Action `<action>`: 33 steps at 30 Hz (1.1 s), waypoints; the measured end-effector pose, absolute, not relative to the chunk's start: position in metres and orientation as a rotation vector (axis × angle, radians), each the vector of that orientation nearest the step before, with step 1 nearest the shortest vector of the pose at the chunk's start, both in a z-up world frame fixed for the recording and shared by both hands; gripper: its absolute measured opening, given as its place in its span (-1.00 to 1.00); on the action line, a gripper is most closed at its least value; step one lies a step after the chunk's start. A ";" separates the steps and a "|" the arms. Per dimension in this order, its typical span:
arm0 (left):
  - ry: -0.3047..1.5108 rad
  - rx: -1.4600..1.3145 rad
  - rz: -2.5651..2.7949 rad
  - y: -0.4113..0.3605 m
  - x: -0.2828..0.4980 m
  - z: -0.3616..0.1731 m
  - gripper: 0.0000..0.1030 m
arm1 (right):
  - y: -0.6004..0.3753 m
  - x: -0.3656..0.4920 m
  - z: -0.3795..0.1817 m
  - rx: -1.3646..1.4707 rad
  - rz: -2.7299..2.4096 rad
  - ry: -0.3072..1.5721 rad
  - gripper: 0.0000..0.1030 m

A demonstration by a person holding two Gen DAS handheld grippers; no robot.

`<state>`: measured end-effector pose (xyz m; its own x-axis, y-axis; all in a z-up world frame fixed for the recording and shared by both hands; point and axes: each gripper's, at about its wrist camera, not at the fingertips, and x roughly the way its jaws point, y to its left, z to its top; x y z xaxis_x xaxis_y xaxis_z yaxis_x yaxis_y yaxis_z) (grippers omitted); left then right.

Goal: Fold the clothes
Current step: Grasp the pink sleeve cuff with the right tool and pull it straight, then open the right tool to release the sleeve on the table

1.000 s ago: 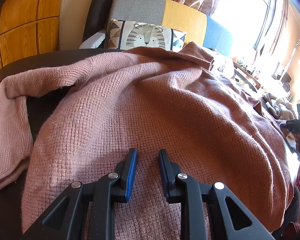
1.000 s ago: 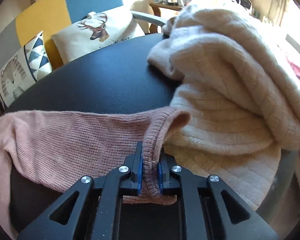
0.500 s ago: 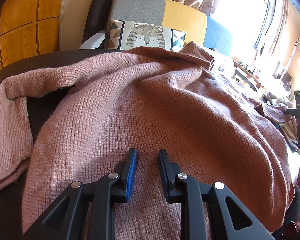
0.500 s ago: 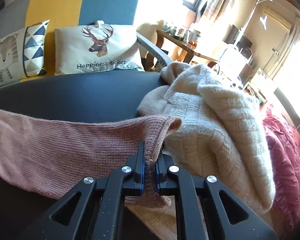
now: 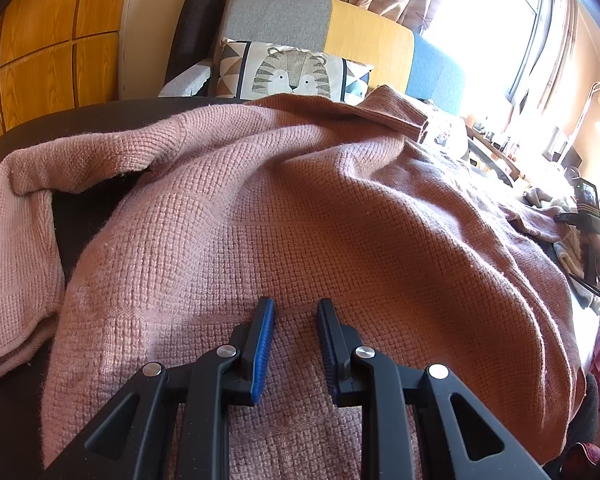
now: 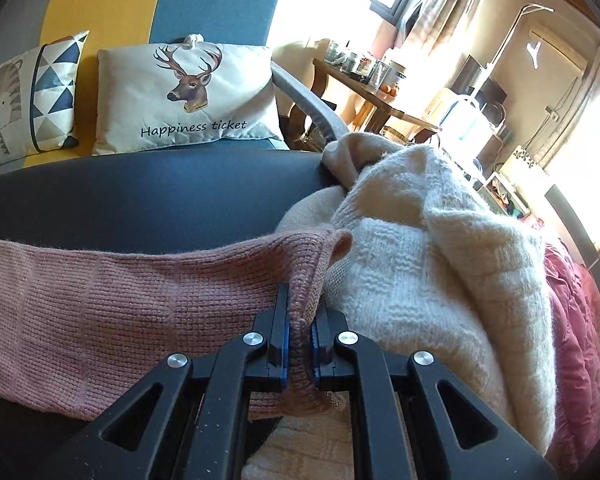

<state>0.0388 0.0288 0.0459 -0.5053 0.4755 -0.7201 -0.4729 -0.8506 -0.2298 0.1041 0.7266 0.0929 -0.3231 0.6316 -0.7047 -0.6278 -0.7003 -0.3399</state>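
A pink knit sweater [image 5: 300, 200] lies spread over the dark table [image 5: 80, 216], one sleeve folded down at the left. My left gripper [image 5: 294, 304] rests on its ribbed hem. Its jaws stand a narrow gap apart, and the knit lies flat beneath them, unpinched. In the right wrist view, my right gripper [image 6: 300, 320] is shut on the cuff of the other pink sleeve [image 6: 140, 300]. That sleeve stretches off to the left above the table [image 6: 160, 192]. The cuff bunches up between the blue pads.
A pile of cream knitwear [image 6: 440, 280] lies just right of the held cuff, with a red quilted cloth [image 6: 576, 320] beyond it. A sofa with a deer pillow [image 6: 188, 96] and a tiger pillow [image 5: 296, 72] stands behind the table. A cluttered wooden side table [image 6: 372, 88] stands far right.
My right gripper has carried the cuff sideways and slightly up, rolling as it went, so the sleeve now hangs straighter. The left gripper and the sweater's body have stayed put.
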 end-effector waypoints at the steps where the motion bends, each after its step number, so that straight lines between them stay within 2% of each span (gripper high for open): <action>1: -0.008 -1.118 2.333 0.029 0.039 0.046 -0.58 | 0.729 0.102 0.089 -1.117 2.063 -0.004 -0.85; 5: -0.016 -1.118 2.330 0.028 0.038 0.046 -0.58 | 0.735 0.096 0.072 -1.160 2.010 0.002 -0.82; 8: -0.017 -1.118 2.329 0.027 0.038 0.046 -0.58 | 0.739 0.097 0.064 -1.211 2.002 0.088 -0.61; 13: -0.032 -1.118 2.323 0.026 0.038 0.046 -0.58 | 0.736 0.118 0.103 -1.036 2.036 0.134 -0.61; 17: -0.050 -1.117 2.318 0.026 0.037 0.045 -0.58 | 0.719 0.142 0.141 -0.843 2.123 0.310 -0.38; 18: -0.055 -1.117 2.316 0.026 0.037 0.045 -0.58 | 0.711 0.144 0.144 -0.838 2.159 0.343 -0.38; 24: -0.077 -1.117 2.310 0.026 0.036 0.045 -0.58 | 0.583 0.104 0.140 -1.051 2.529 0.431 -0.36; 27: -0.079 -1.117 2.310 0.026 0.037 0.045 -0.58 | 0.491 0.085 0.144 -1.126 2.707 0.422 -0.20; 33: -0.095 -1.117 2.305 0.025 0.037 0.044 -0.58 | 0.379 0.059 0.140 -1.216 2.881 0.487 -0.20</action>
